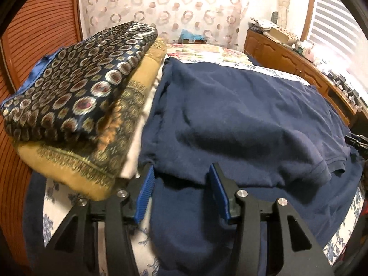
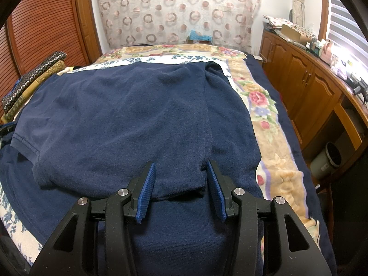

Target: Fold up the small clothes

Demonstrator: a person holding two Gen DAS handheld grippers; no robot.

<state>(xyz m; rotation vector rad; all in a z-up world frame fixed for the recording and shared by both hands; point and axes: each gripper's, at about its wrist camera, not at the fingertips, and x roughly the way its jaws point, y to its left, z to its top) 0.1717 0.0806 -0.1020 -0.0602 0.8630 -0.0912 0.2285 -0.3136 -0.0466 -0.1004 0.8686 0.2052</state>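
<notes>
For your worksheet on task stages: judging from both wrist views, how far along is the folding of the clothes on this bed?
Done: two folded patterned cloths sit stacked at the bed's left edge. In hand: the navy shirt is partly folded over itself; the left gripper and right gripper both stand open at its near folded edge. Left: finishing this shirt's folds and stacking it.

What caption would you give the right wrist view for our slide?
Open right gripper at the near folded edge of a navy shirt spread on a floral bed, folded scarves stacked at left.
</notes>
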